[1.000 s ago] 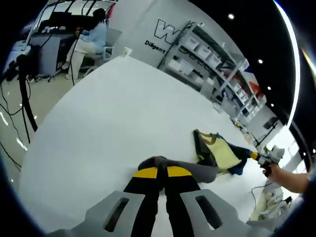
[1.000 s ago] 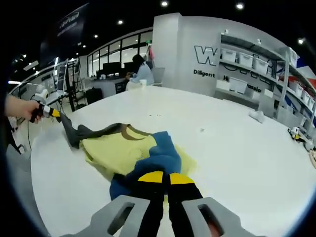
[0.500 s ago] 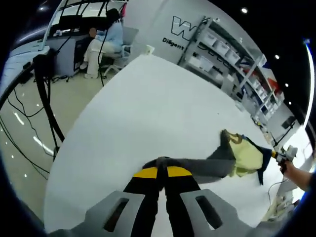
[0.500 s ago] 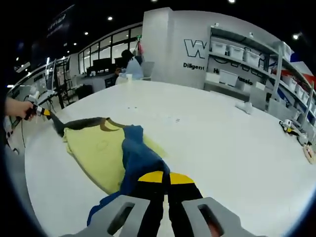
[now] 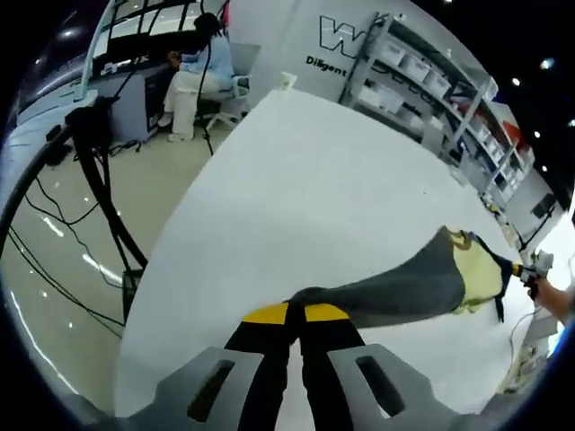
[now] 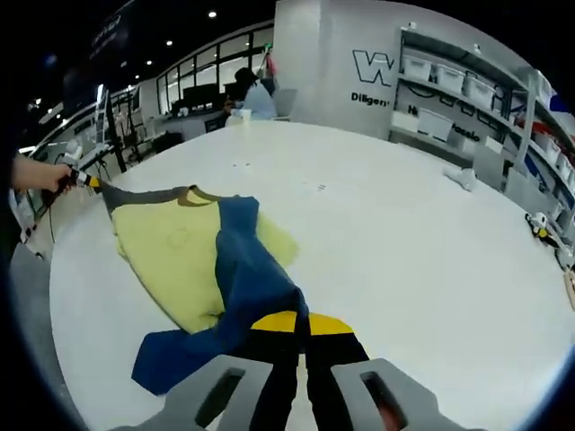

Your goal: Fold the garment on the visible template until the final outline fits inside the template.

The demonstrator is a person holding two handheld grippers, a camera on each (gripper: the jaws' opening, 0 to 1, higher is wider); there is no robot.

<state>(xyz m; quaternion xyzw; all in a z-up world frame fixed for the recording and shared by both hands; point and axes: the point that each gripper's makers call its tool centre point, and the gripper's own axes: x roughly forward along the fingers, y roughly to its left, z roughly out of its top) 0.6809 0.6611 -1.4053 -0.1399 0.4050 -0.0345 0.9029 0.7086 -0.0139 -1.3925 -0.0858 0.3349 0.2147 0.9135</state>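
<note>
A garment with a yellow body (image 6: 171, 251), a blue sleeve (image 6: 243, 278) and a grey sleeve (image 6: 135, 196) lies stretched out on the white table (image 6: 404, 233). My right gripper (image 6: 293, 321) is shut on the end of the blue sleeve. My left gripper (image 5: 296, 312) is shut on the end of the grey sleeve (image 5: 404, 289), which runs taut to the yellow body (image 5: 476, 269). The left gripper (image 6: 83, 179) also appears at the far left of the right gripper view, held by a hand. In the left gripper view the right gripper (image 5: 530, 268) sits beyond the garment.
The table's curved edge (image 5: 171, 260) drops to a floor with black cables (image 5: 99, 189). A person sits at a desk (image 5: 198, 63) beyond it. A cup (image 5: 287, 81) and a small white object (image 6: 463, 180) rest on the table. Shelves with bins (image 6: 449, 81) line the wall.
The two grippers have drawn apart, each with its sleeve. The garment has gone from a bunched heap to lying spread out, both sleeves stretched.
</note>
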